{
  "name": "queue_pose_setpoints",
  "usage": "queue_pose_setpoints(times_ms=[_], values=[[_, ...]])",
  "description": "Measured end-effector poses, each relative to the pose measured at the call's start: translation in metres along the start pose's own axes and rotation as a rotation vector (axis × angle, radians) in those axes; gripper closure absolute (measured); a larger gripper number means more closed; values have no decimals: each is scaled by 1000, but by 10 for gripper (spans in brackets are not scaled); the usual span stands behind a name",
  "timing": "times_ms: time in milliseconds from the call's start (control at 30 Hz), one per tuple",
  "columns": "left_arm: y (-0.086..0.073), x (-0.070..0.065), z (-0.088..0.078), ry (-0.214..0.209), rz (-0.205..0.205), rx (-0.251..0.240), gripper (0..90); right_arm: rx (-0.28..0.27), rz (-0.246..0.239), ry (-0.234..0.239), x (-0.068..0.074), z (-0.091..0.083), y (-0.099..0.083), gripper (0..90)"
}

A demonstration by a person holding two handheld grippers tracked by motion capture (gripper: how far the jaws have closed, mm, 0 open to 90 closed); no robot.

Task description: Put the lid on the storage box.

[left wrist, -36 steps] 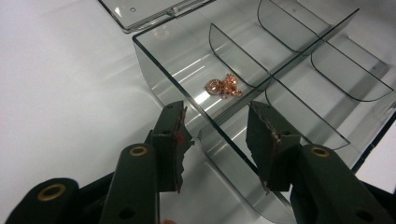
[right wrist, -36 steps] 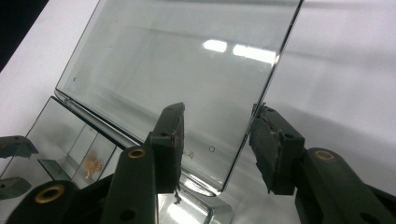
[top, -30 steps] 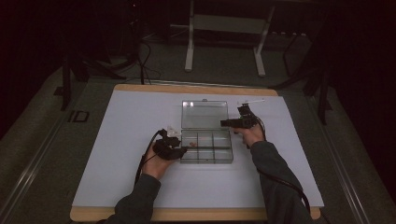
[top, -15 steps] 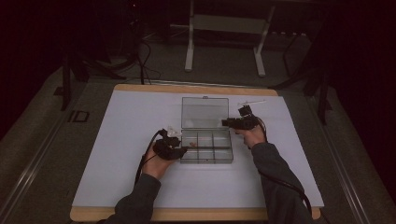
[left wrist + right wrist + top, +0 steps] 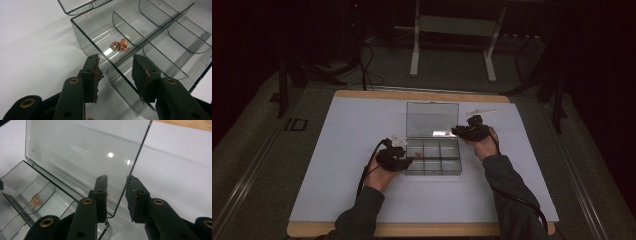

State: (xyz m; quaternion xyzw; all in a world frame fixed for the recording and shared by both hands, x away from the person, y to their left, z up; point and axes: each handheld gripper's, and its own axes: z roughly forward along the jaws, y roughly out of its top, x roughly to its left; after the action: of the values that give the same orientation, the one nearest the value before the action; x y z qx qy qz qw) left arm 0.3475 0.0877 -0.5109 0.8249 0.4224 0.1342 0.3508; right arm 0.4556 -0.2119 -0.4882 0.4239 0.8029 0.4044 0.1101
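Clear plastic box point(image 5: 433, 159) sits mid-table, its lid point(image 5: 82, 157) raised. The left gripper point(image 5: 117, 75) straddles the box's near-left wall, jaws parted; the right gripper point(image 5: 116, 197) brackets the lid's right edge, jaws apart. A pink-gold trinket point(image 5: 120, 46) lies in a left compartment.

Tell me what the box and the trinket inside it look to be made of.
Box: clear, smoke-tinted hard plastic by the look, glossy; you see through its walls and dividers, and highlights glint on them. Trinket: apparently gold-toned metal set with pinkish stones, shiny; too small to be sure.
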Motion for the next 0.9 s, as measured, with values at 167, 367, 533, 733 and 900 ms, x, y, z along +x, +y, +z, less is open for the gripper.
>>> queue_pose_setpoints(times_ms=[167, 367, 533, 733, 900], values=[[0, 0, 0, 0, 0, 0, 579, -12, -34, -18, 3, -3, -2, 740], [-1, 0, 0, -2, -9, -3, 580, -23, -78, -48, 8, -6, -3, 754], [0, 0, 0, 1, -9, -1, 579, -30, -113, -75, 11, -7, -5, 760], [-1, 0, 0, 2, -10, -2, 579, -38, -144, -95, 14, -10, -7, 771], [-1, -1, 1, 4, -12, -4, 580, -50, -158, -99, 16, -13, -9, 780]])
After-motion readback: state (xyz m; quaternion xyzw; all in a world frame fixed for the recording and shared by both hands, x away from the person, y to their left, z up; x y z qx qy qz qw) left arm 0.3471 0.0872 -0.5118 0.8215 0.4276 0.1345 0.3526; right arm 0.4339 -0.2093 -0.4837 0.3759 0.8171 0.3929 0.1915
